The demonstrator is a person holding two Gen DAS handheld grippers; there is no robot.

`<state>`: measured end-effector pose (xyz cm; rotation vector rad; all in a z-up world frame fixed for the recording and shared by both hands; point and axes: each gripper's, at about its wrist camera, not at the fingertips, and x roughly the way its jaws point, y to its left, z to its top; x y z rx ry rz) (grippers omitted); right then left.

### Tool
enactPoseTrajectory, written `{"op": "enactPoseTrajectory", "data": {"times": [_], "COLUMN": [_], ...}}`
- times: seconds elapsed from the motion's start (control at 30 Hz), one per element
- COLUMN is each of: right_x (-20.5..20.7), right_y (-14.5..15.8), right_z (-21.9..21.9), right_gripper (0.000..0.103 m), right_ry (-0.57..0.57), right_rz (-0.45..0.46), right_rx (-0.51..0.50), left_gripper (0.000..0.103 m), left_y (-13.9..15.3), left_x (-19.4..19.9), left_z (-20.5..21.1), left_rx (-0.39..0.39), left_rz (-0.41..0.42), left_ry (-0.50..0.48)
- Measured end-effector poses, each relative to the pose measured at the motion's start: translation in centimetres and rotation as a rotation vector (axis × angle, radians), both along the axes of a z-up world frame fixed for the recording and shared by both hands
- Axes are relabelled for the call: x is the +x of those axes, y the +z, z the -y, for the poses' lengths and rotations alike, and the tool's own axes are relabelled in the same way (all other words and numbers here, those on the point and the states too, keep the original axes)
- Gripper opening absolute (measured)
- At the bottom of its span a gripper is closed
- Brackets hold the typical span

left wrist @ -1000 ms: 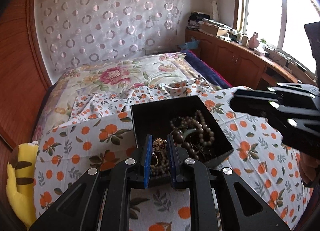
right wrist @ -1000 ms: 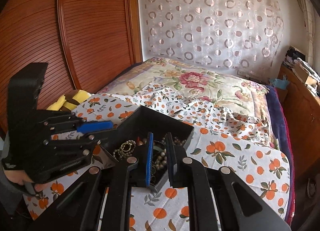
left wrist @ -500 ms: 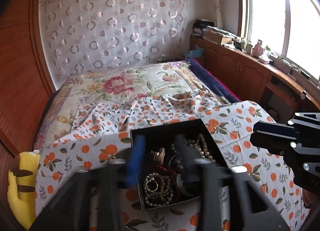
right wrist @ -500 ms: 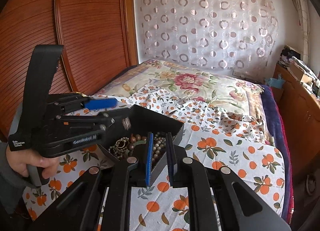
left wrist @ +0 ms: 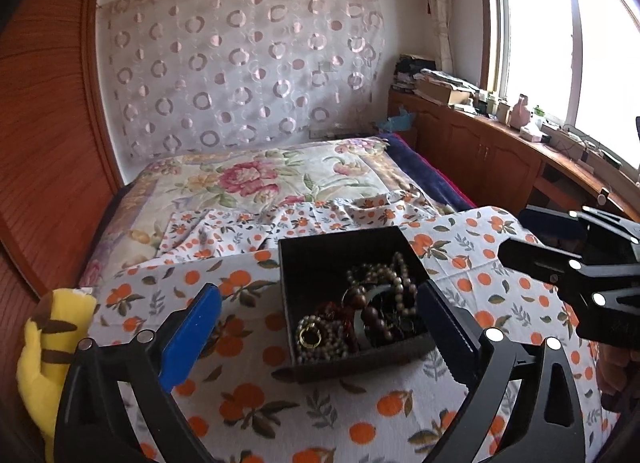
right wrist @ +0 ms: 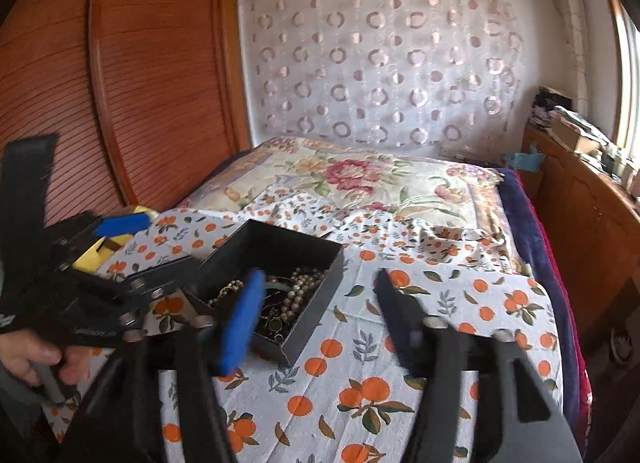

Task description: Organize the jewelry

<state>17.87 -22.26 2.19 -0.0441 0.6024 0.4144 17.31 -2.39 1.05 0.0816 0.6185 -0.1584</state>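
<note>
Sitting near the front edge of the bed, the black box (left wrist: 320, 263) holds the whole heap of jewelry (left wrist: 360, 315): bead strands, a dark red piece and a gold ring tangled together at its near end, while the far half of the box looks bare. Nothing lies loose on the orange-print cloth (left wrist: 248, 395) around it, so by my reckoning the gathering is done or nearly so; whether any sorting within the box remains I cannot judge. The left gripper (left wrist: 320, 339) hangs just short of the box's near wall, its fingers spread wide to either side of it and carrying nothing. The right gripper (right wrist: 316, 315) comes in from the right side, held above the cloth beside the box, fingers likewise parted wide and bare, though that view is blurred. A yellow plush toy (left wrist: 44, 347) lies at the left edge of the bed, and further off are the floral quilt (left wrist: 248, 179), the wooden wardrobe (right wrist: 152, 75) on the left and the window (left wrist: 560, 35) on the right
</note>
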Motion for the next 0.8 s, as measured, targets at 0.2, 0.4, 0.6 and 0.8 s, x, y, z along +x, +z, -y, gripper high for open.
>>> {"op": "enactPoseTrajectory", "data": {"times": [0.2,0.4,0.6,0.8], "right_x": [-2.0,-4.2,-7.6,-10.1], "right_y": [0.8,1.7,2.5,2.3], "right_z": [0.9,0.9,0.6,0.6], "right_gripper": [0.097,0.101,0.101,0.101], "right_ry": [-0.060,-0.084,-0.102,-0.113], "right_rz": [0.045,0.096,0.144,0.166], "right_rx": [0.050,0.072,0.087,0.093], "left_gripper": [0.095,0.095,0.095,0.095], "left_y": [1.3,2.4,3.0,3.0], "left_x": [-3.9,-7.5,-9.9,-11.9], "left_z": [-0.4,-0.8,-1.6,-2.1], "left_rx": [0.007,-0.003,-0.033,-0.034], "left_rz": [0.045,0.079,0.088,0.093], "left_ry": [0.005,0.043,0.064,0.099]}}
